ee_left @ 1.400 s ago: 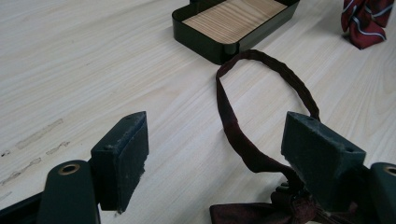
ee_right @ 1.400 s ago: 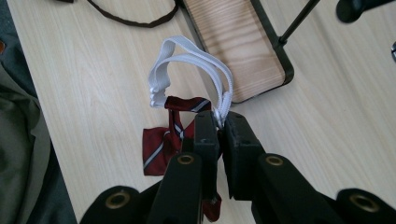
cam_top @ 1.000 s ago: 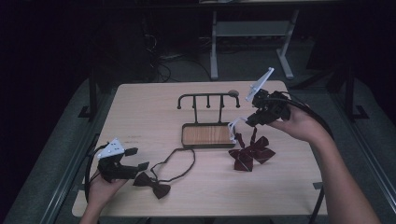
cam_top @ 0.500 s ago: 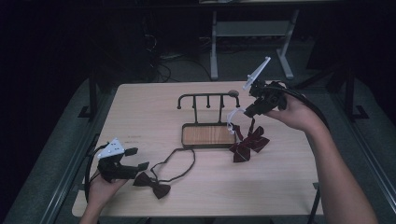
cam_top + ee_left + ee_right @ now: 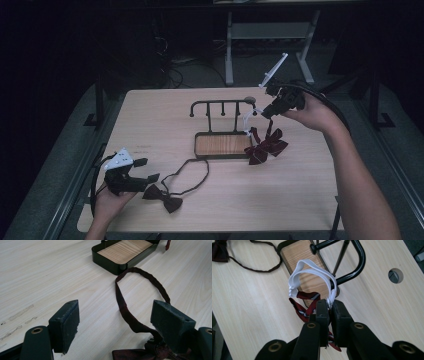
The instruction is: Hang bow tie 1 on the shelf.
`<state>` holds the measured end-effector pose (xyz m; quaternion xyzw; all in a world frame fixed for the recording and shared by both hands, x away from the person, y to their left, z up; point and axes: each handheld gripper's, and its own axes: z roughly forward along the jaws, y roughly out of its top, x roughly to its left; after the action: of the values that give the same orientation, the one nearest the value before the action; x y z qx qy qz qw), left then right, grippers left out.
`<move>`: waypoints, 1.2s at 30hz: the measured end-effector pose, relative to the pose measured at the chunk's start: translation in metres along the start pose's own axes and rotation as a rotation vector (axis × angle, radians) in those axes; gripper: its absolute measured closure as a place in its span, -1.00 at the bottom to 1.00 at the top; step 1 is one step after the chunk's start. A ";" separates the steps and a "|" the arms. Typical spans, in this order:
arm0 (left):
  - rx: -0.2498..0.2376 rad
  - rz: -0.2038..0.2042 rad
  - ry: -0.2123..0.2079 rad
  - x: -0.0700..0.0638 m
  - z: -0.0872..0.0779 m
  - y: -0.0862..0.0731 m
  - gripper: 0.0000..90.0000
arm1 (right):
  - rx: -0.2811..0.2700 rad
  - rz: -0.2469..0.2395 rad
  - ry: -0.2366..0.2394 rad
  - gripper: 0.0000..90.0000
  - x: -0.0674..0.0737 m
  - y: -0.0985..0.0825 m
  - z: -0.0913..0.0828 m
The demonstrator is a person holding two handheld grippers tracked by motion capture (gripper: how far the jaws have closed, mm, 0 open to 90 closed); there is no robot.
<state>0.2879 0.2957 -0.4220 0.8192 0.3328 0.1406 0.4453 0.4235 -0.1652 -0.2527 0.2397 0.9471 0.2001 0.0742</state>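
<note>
A black hanger rack (image 5: pixel 220 103) with a wooden base (image 5: pixel 220 144) stands mid-table. My right gripper (image 5: pixel 264 113) is by the rack's right end, shut on the white elastic strap (image 5: pixel 312 272) of a striped maroon bow tie (image 5: pixel 265 146). The bow hangs below the jaws, just right of the base. In the right gripper view the strap loops close to the curved rail end (image 5: pixel 359 257). My left gripper (image 5: pixel 147 169) rests open at the front left. A dark maroon bow tie (image 5: pixel 163 198) lies beside its right jaw, with its neck loop (image 5: pixel 140 277) reaching to the base (image 5: pixel 125 251).
A round hole (image 5: pixel 395 275) pierces the table (image 5: pixel 300 200) behind the rack's right end. A metal stand (image 5: pixel 270 30) is on the dark floor beyond the far edge. Bare wood lies right of the rack and at the far left.
My right gripper has lifted the striped bow tie by its strap, up and away toward the rack's right end. The left gripper and dark bow tie have stayed still.
</note>
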 end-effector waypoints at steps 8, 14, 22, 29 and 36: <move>-0.001 -0.002 -0.002 -0.001 0.000 0.000 -0.49 | 0.012 0.022 -0.011 0.87 -0.010 0.002 0.001; -0.001 -0.002 -0.004 0.000 0.000 0.000 -0.49 | 0.018 0.040 -0.013 0.87 -0.017 0.004 0.002; -0.003 0.002 -0.008 -0.001 0.001 0.000 -0.49 | 0.023 0.057 -0.014 0.86 -0.023 0.006 0.008; 0.002 0.013 -0.007 -0.001 0.001 0.001 -0.49 | 0.029 0.073 -0.013 0.86 -0.027 0.005 0.012; 0.004 0.012 -0.007 -0.001 0.000 0.001 -0.49 | 0.025 0.078 -0.003 0.85 -0.029 0.002 0.015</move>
<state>0.2876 0.2947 -0.4208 0.8225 0.3266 0.1400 0.4441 0.4531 -0.1725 -0.2641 0.2778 0.9394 0.1904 0.0647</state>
